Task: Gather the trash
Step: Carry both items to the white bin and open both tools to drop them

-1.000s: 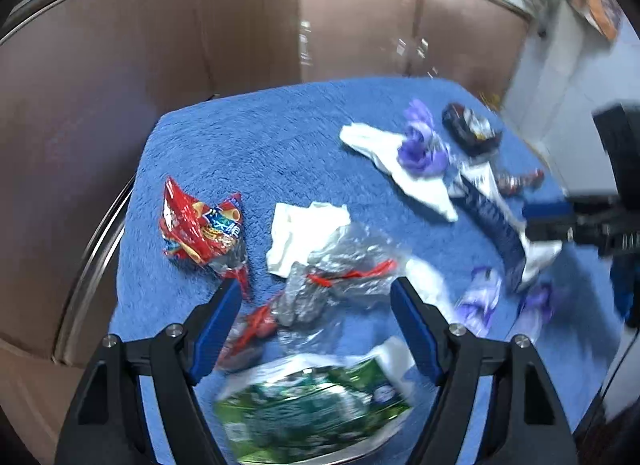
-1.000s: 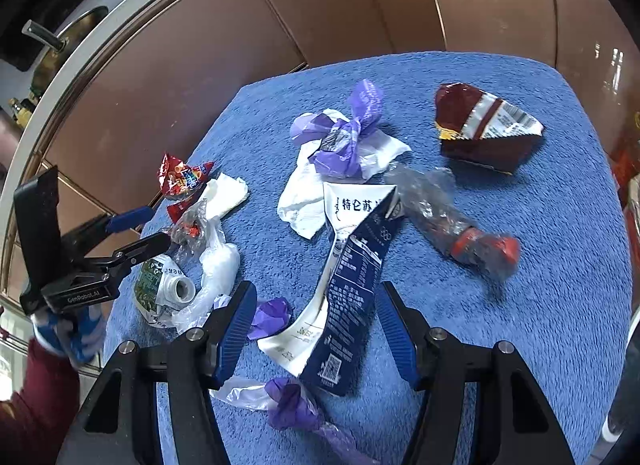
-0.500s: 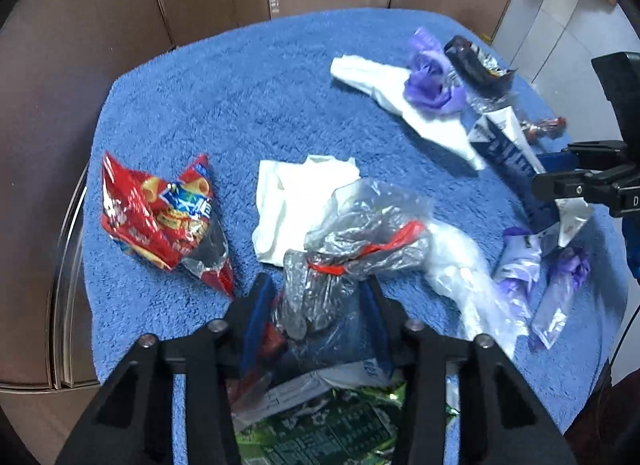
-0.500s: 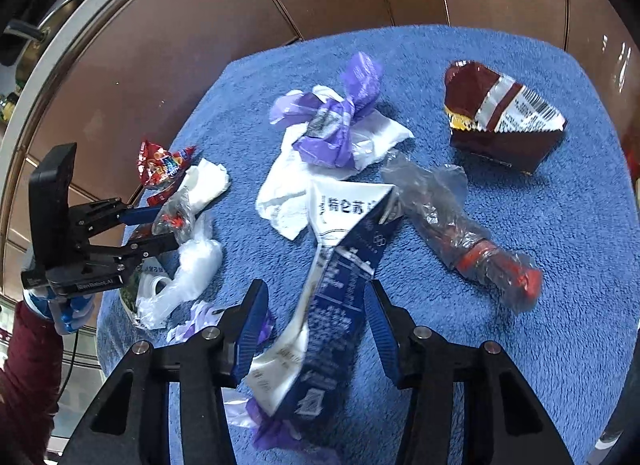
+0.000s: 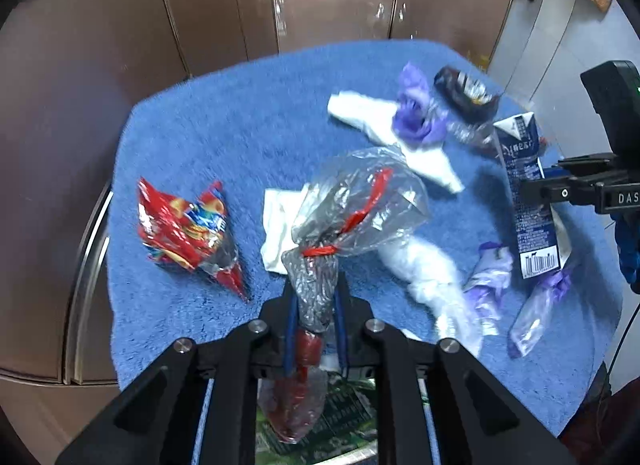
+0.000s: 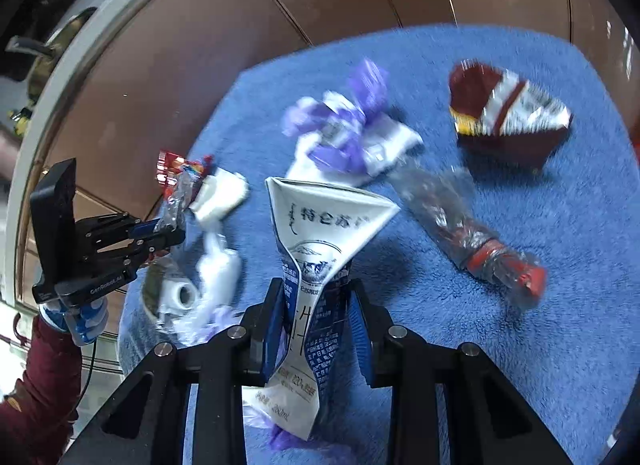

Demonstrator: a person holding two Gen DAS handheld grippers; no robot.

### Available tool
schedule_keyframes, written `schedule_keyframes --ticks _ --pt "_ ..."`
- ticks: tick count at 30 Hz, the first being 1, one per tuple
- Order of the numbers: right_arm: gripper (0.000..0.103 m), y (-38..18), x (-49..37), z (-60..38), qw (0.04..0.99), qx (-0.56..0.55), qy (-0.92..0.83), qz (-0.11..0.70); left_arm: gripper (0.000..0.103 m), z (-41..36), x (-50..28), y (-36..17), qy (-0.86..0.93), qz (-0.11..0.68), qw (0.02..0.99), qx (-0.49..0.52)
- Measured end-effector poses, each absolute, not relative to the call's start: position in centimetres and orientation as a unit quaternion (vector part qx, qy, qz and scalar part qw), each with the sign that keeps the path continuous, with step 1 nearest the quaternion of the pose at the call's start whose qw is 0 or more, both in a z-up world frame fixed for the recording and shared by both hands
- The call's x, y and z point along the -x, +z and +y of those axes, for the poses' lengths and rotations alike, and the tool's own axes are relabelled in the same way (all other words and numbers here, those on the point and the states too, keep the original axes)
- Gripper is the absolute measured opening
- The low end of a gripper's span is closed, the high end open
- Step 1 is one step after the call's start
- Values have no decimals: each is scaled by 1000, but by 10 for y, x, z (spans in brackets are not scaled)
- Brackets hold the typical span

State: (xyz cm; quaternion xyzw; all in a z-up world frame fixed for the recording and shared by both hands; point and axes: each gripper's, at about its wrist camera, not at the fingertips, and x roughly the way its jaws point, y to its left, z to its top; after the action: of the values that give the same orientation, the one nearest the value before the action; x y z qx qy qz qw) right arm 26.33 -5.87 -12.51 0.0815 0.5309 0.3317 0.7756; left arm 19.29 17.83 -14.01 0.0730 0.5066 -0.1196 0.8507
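Observation:
On the blue towel (image 5: pixel 224 125) lies scattered trash. My left gripper (image 5: pixel 316 301) is shut on the twisted neck of a clear plastic bag with a red tie (image 5: pixel 360 205), and the bag's puffed end sticks up past the fingertips. My right gripper (image 6: pixel 316 313) has a crumpled blue and white milk carton (image 6: pixel 320 233) between its pads. Its jaws are closing on the carton, whose top stands up off the towel. In the left wrist view the right gripper (image 5: pixel 532 189) holds that carton (image 5: pixel 528 201) at the right edge.
A red snack bag (image 5: pixel 184 225), white tissue (image 5: pixel 276 225), purple wrappers (image 5: pixel 412 121), a dark brown snack bag (image 6: pixel 508 117) and a clear wrapper with a red end (image 6: pixel 472 237) lie around. Green packaging (image 5: pixel 340 425) sits under the left gripper. Brown cabinet doors stand behind.
The left jaws went from wide open to shut on the clear bag, which now stands up. The right jaws narrowed onto the carton, and its top rose.

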Motion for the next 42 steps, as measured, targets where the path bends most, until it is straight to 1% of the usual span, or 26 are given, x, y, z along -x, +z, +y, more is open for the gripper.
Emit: schedule_keyframes --ticks 1,7,12,15,19,23,28,34,40,42 --pt "24 -119 -259 -61 781 -80 332 522 14 177 -188 -134 -119 500 855 -72" --pt "23 -75 -233 -80 818 -96 339 454 14 171 -159 -92 -112 459 880 -57" --pt "23 -49 -204 -108 846 -114 325 406 14 143 -152 -61 -124 432 892 -54" --pt "23 -42 -186 -142 869 -129 290 379 14 108 -153 -46 -156 413 896 -53" --pt "23 -42 -168 -201 904 -135 203 350 14 37 -163 -37 -220 402 887 -54" --pt "23 -50 -150 -262 928 -123 100 337 14 -53 -183 -45 -290 413 861 -64" --pt "23 -79 -148 -348 932 -113 -34 341 14 -169 -207 -66 -359 441 819 -76" --pt "23 -117 -163 -407 920 -98 -118 361 14 -305 -250 -101 -404 477 776 -85" --pt "24 -141 -182 -433 911 -93 -152 373 15 -378 -293 -130 -412 504 755 -80" --pt "24 -143 -174 -441 908 -86 -166 375 18 -394 -302 -140 -418 517 744 -71"
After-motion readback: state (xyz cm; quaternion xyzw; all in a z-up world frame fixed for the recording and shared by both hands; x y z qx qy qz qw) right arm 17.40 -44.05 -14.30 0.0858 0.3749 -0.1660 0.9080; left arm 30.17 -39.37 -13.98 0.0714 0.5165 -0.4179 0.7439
